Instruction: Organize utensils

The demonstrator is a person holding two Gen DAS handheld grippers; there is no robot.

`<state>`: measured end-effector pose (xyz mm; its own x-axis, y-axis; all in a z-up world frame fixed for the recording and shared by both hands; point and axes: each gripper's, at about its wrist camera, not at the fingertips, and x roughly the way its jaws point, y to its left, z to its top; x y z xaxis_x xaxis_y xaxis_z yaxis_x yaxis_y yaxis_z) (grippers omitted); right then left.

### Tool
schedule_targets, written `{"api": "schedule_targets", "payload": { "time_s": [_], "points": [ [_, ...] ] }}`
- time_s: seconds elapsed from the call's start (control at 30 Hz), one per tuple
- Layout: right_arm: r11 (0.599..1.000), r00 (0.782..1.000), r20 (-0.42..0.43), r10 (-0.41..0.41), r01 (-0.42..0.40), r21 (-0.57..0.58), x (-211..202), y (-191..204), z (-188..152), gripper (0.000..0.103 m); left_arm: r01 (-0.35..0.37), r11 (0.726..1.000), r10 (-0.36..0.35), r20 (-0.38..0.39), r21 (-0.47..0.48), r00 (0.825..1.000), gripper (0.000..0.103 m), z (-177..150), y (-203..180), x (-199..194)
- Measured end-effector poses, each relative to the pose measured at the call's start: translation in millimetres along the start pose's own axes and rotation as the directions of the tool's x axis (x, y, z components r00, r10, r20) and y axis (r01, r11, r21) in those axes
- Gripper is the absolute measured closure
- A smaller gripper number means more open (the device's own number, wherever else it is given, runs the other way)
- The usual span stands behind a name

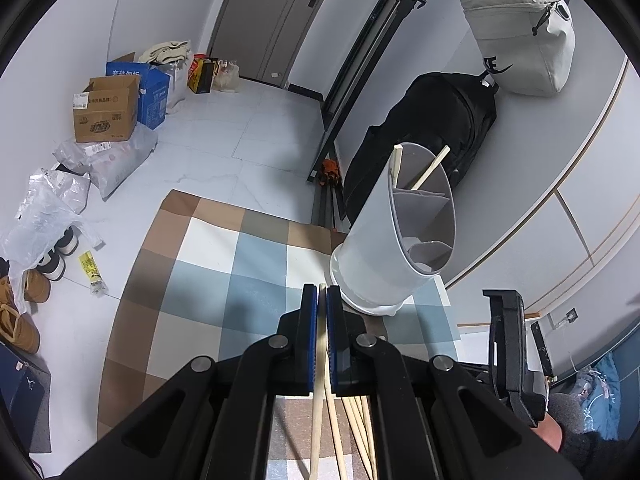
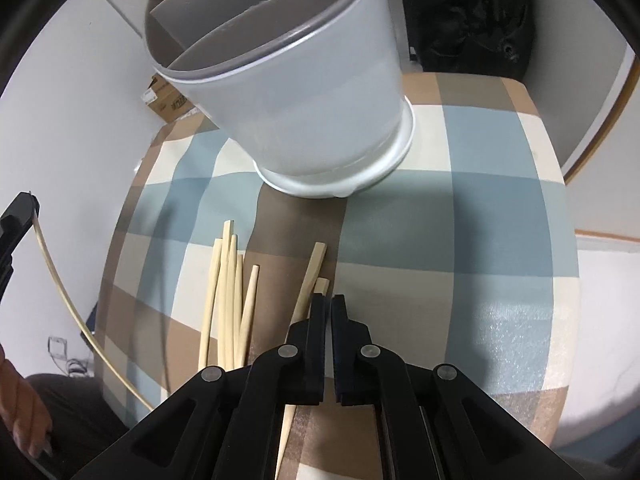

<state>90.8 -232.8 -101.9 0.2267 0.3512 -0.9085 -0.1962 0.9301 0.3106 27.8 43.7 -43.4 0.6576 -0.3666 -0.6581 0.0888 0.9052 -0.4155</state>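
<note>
Left gripper (image 1: 322, 294) pinches one pale wooden chopstick (image 1: 319, 400); right gripper (image 2: 328, 304) is pressed together above loose chopsticks (image 2: 230, 296) near the checked table's (image 2: 500, 208) front edge.

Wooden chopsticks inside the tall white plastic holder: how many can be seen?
2. One pale wooden chopstick leans at the left rim of the tall white plastic utensil holder; the other chopstick slants toward its right rim. More could be hidden deeper inside.

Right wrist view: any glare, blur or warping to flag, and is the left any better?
Right wrist view: sharp, but fisheye bows the checked tablecloth edges and glare sits on its lower right. Left wrist view: also sharp; the utensil holder leans from distortion, with dark corner vignetting.
</note>
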Motion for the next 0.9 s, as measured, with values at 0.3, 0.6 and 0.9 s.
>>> {"api": "schedule_targets", "payload": {
  "time_s": [0.3,0.6,0.9],
  "points": [
    [0.999,1.0,-0.001,-0.014,0.014,-0.049,4.3,16.2,2.5,0.098,0.002,1.0,-0.002,-0.002,-0.018,1.0,0.103,1.4,4.0,-0.4],
    [0.986,0.996,0.001,-0.087,0.086,-0.144,13.5,38.4,1.7,0.095,0.006,1.0,-0.006,-0.001,-0.013,1.0,0.103,0.8,2.9,-1.9],
    [0.989,0.995,0.004,-0.102,0.102,-0.108,24.8,44.6,19.9,0.097,-0.005,1.0,0.005,0.001,-0.006,1.0,0.103,0.8,2.7,-1.7]
  ]
}}
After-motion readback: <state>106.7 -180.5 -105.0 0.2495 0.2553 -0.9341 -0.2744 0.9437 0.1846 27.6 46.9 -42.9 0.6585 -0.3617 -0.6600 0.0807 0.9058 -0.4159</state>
